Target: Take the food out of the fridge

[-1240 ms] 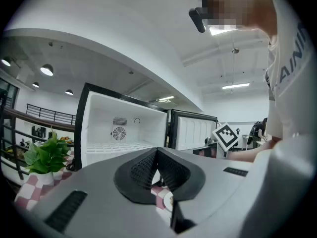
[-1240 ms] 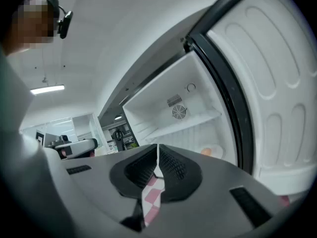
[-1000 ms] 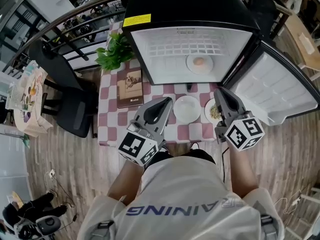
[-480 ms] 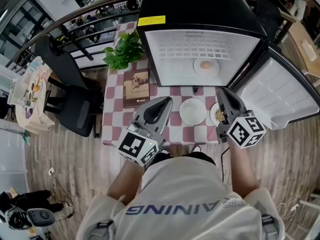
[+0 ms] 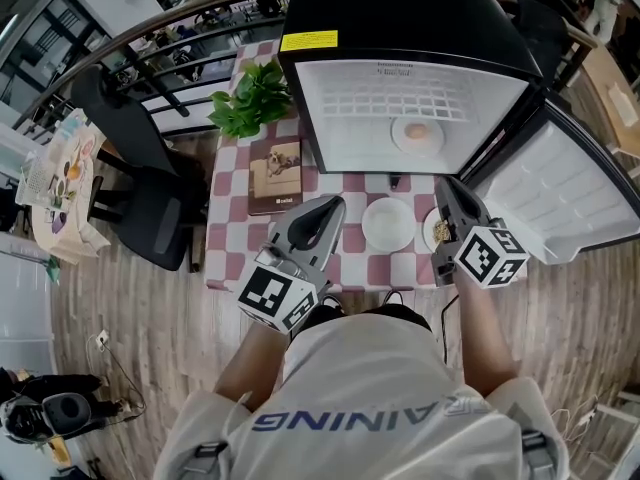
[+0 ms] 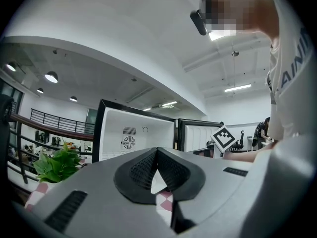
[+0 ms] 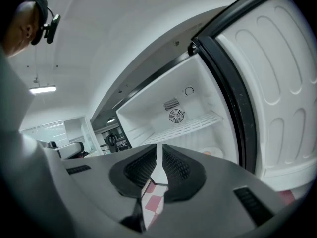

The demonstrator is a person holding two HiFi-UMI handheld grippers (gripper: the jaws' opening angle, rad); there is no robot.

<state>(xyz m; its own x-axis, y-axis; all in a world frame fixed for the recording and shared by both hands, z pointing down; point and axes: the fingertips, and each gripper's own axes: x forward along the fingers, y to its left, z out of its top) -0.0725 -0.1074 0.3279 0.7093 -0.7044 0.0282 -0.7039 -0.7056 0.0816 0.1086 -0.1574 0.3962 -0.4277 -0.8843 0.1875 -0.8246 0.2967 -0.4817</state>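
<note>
Checkered table (image 5: pixel 235 253) seen from above, fridge (image 5: pixel 400 18) at far edge, door (image 5: pixel 565 188) swung wide to right. Spotted food plate (image 5: pixel 418 134) inside fridge, under shelf (image 5: pixel 400 96), right of centre. Found left gripper (image 6: pixel 156 151) with jaws together, nothing between them, only checkered cloth visible below. Found right gripper (image 7: pixel 159 148) likewise closed and empty, aimed into fridge, food plate low right in its view. No contact with anything on either side. Noted empty plate (image 5: pixel 388 224) on table just before fridge, between both grippers, and second plate (image 5: pixel 432 230) with food beside it, partly hidden under right gripper; probably out of fridge already, judging by position. Also plant (image 5: pixel 255 98) and book (image 5: pixel 274 176) left of fridge. Read step as approach for last item inside: reach not yet made, food plate untouched. Needed next: parting right jaws, pushing in under shelf, pinching near rim of food plate, keeping it flat to avoid spilling, backing out clear of door frame, setting down on bare part of table. Risk judged: thin rim, shallow bite, possible slip on lift.
</note>
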